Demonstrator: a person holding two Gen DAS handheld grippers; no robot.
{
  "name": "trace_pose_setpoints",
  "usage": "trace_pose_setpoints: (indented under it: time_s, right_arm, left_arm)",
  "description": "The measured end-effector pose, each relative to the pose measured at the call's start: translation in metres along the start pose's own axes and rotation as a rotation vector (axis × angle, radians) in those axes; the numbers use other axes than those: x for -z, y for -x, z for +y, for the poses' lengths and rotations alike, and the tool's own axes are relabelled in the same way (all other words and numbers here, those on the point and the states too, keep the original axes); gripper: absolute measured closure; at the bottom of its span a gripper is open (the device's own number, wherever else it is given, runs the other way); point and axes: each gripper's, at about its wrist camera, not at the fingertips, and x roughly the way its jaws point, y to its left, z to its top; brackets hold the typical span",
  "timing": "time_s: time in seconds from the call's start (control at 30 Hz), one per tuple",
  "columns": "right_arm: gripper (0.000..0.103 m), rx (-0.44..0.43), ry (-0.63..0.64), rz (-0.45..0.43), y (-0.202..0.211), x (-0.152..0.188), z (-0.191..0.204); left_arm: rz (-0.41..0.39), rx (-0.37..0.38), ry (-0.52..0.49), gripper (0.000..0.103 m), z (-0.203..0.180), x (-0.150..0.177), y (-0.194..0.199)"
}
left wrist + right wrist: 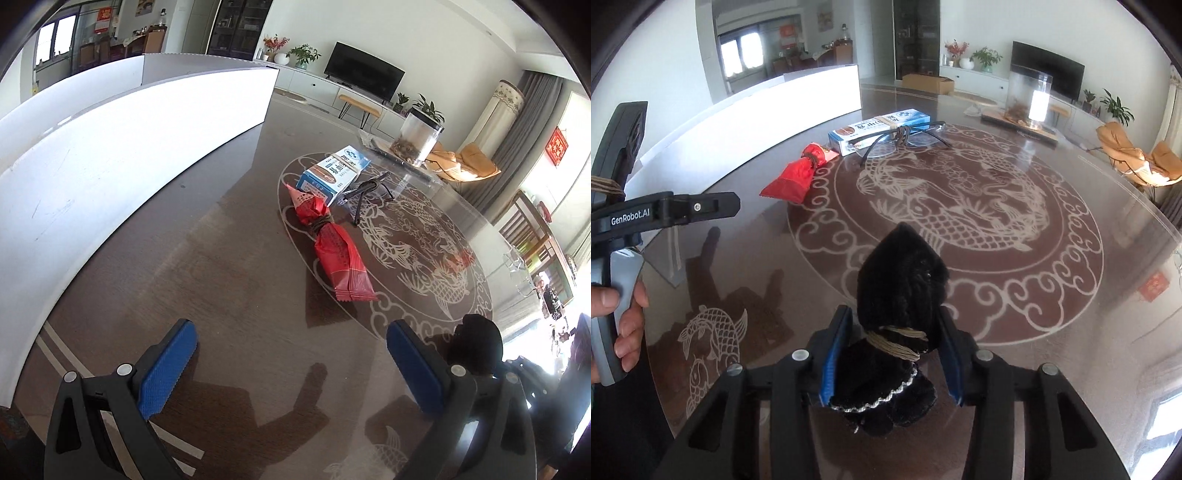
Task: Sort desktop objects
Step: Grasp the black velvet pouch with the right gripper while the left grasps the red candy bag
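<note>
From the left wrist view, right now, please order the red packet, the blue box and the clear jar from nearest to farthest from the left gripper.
1. red packet: nearest the left gripper, ahead, slightly right.
2. blue box: just behind the packet's far end.
3. clear jar: farthest, back right, near the table's far edge.

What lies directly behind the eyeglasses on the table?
The blue and white box lies behind the eyeglasses, touching them. Whether anything is inside the box cannot be seen.
</note>
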Motion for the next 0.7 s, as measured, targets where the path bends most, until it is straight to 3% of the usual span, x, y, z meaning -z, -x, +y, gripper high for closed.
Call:
trace_pose_setpoints:
  time_s: [0.2, 0.3, 0.43, 0.5, 0.53, 0.6, 0.67, 0.7]
  right_arm:
    - [0.056, -0.003, -0.044, -0.021, 0.000, 0.003, -0.004]
    - [0.056, 0.009, -0.037, -0.019, 0.000, 0.003, -0.001]
    - [0.056, 0.044, -0.008, -0.011, -0.001, 0.003, 0.005]
    - [0.056, 0.061, 0.006, -0.010, -0.002, 0.003, 0.008]
    - [0.056, 0.060, 0.005, -0.009, -0.002, 0.003, 0.008]
    - [0.056, 0.054, 0.000, -0.010, -0.002, 0.003, 0.006]
    - [0.056, 0.059, 0.003, -0.010, -0.002, 0.003, 0.006]
    - [0.056, 0.060, 0.004, -0.010, -0.002, 0.004, 0.007]
  left_arm:
    - [0.054, -0.067, -0.031, 0.000, -0.024, -0.047, -0.038]
    - [0.152, -0.147, -0.074, 0.000, -0.029, -0.060, -0.074]
    - [0.131, -0.215, -0.184, 0.000, -0.042, -0.064, -0.091]
    - [0.078, -0.189, -0.253, 0.030, -0.048, -0.061, -0.089]
    - [0.058, -0.171, -0.293, 0.037, -0.052, -0.059, -0.087]
    - [0.044, -0.150, -0.356, 0.065, -0.058, -0.054, -0.082]
    - [0.052, -0.130, -0.374, 0.079, -0.058, -0.048, -0.074]
    - [0.054, -0.126, -0.367, 0.079, -0.056, -0.043, -0.069]
